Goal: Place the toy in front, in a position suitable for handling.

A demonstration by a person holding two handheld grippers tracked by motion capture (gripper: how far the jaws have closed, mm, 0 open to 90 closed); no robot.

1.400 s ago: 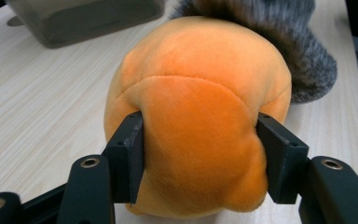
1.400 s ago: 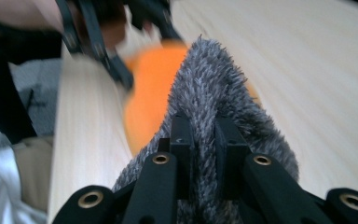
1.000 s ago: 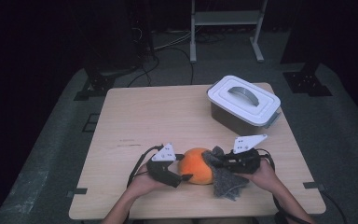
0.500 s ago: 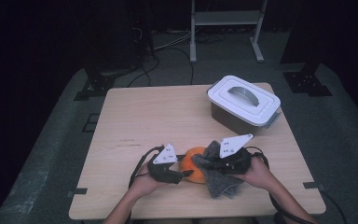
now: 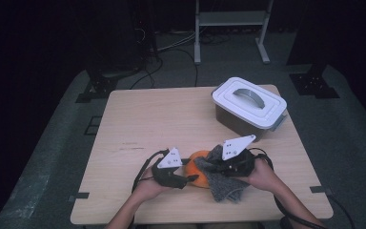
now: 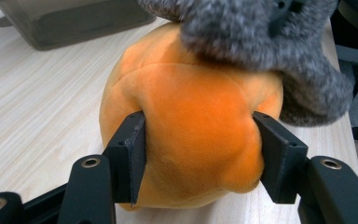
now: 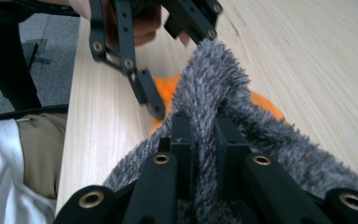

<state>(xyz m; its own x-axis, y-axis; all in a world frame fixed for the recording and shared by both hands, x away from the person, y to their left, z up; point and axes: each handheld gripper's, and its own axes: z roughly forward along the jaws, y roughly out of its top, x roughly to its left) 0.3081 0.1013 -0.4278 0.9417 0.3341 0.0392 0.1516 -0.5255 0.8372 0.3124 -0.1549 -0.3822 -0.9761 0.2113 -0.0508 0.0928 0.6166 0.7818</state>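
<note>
While the orange plush ball [image 6: 186, 135] rests on the wooden table [image 5: 171, 119], it is clamped between the two black jaws of the left gripper [image 6: 200, 158], one jaw pressed into each flank so that the soft surface is dented. Above those jaws and touching the top of the ball, a grey fuzzy cloth [image 7: 214, 88] is draped. A fold of that cloth is pinched between the nearly closed jaws of the right gripper [image 7: 201, 135], with the ball just beyond its fingertips. Well beyond both grippers, a grey lidded box [image 5: 249, 106] is seen; its white lid [image 5: 248, 98] is shut, so its contents cannot be told.
</note>
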